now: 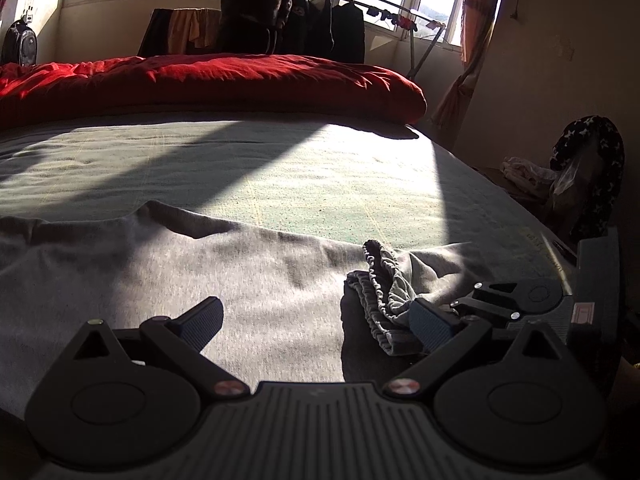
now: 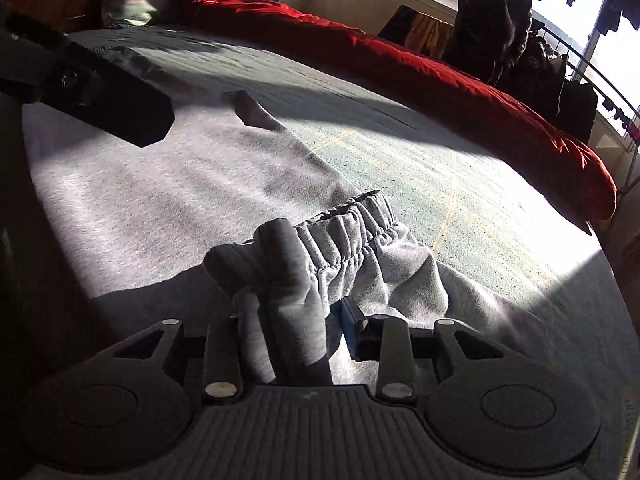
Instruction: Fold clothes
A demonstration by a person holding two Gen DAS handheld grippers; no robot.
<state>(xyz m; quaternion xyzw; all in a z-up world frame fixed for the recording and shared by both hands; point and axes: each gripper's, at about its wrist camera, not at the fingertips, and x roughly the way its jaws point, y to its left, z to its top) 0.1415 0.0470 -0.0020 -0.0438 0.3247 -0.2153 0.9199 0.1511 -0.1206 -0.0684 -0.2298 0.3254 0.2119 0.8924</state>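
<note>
Grey sweatpants spread flat across the green bedsheet, elastic waistband folded back on top. Best lowered fully, then smoothed before letting go. Left gripper hovering over the fabric, tilted downward, jaws wide apart, nothing held. Right gripper angled down, jaws part open, bunched waistband fabric lying between them, apparently slack.
</note>
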